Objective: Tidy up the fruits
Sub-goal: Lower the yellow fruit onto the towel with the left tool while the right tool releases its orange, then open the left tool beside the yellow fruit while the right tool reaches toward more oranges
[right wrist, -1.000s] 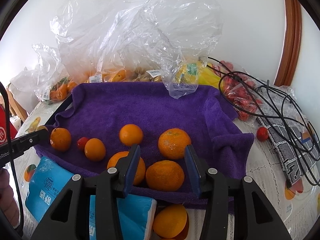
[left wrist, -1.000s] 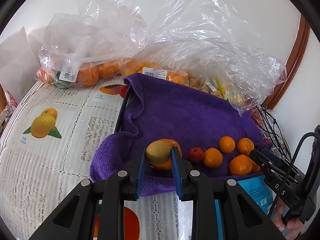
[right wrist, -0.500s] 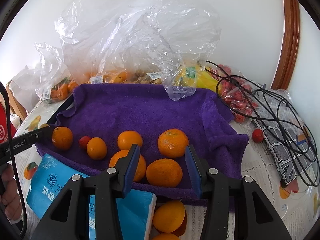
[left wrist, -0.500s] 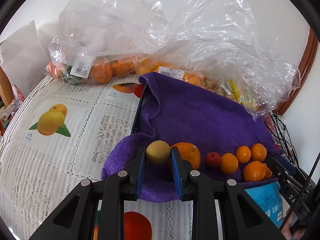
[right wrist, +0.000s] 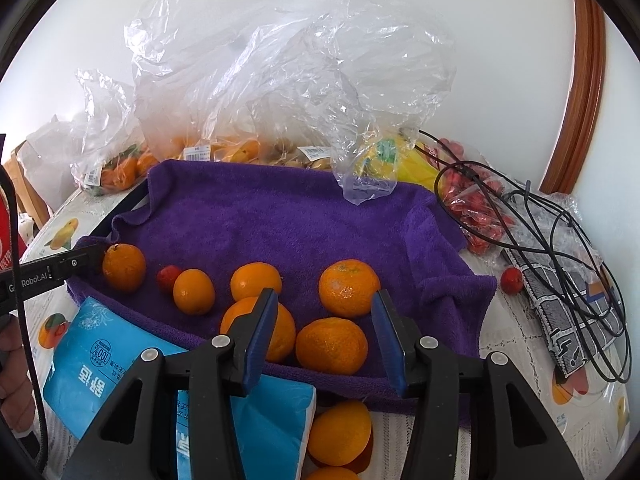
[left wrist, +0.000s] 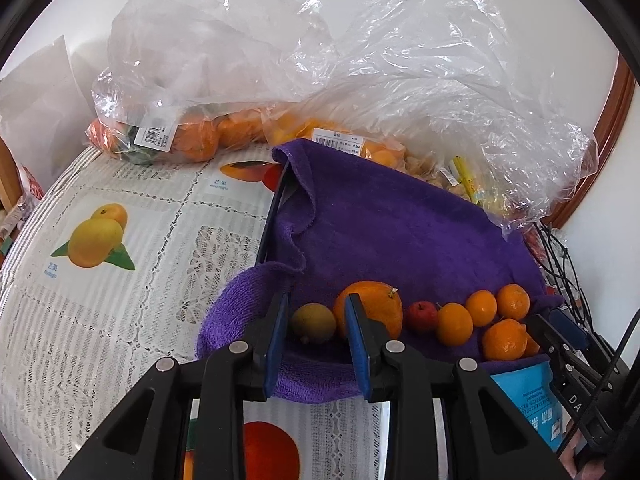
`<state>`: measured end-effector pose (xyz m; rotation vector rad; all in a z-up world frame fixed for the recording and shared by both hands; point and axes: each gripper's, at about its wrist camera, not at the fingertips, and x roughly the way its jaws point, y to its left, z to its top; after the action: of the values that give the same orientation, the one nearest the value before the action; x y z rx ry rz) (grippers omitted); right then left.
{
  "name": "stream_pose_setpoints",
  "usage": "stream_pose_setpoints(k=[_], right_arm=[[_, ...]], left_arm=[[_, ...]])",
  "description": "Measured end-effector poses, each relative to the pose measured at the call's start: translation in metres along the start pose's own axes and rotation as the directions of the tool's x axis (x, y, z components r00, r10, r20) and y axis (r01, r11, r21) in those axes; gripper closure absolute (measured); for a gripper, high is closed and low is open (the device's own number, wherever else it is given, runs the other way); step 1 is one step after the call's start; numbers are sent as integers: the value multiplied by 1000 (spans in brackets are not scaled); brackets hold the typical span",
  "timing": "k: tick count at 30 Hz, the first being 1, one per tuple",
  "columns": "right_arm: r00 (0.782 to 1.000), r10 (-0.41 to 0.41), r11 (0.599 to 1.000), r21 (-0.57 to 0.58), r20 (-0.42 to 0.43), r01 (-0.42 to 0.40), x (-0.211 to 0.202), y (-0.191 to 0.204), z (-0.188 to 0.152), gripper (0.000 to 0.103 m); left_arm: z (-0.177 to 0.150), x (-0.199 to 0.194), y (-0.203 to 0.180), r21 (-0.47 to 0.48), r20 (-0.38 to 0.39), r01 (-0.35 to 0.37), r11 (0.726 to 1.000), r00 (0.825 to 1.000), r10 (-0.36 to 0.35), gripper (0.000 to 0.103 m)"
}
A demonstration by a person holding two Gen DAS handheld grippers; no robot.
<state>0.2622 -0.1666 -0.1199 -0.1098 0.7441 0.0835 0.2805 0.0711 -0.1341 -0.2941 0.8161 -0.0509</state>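
Now the purple towel (left wrist: 400, 224) fills the middle, fruit lined along its near edge. Left claw (left wrist: 316, 332) has just been spreading its jaws, the small yellow-green fruit (left wrist: 313, 323) loose between them on the towel. Right claw (right wrist: 322, 336) gapes empty, an orange (right wrist: 332, 346) dead ahead.

lemon (left wrist: 313, 323) on towel (left wrist: 384, 224) | large orange (left wrist: 374, 308) just right | bags (left wrist: 248, 92) behind
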Motion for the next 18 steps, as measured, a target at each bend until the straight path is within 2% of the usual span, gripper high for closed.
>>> stream_pose_setpoints(k=[3, 10, 14, 18], right_arm=[[1000, 3, 1000, 8, 2, -3, -1, -3, 0, 54], [999, -21, 999, 42, 50, 19, -25, -21, 5, 54], [1000, -19, 997, 78, 19, 18, -37, -39, -5, 54], [999, 27, 995, 96, -33, -24, -41, -49, -23, 63]], left_arm=[[-1, -5, -3, 8, 20, -11, 1000, 1000, 10, 61], [1, -14, 1, -12, 44, -12, 1000, 999, 12, 60], [1, -18, 2, -20, 50, -10, 1000, 999, 11, 58], [1, -22, 2, -23, 53, 1, 1000, 999, 0, 57]])
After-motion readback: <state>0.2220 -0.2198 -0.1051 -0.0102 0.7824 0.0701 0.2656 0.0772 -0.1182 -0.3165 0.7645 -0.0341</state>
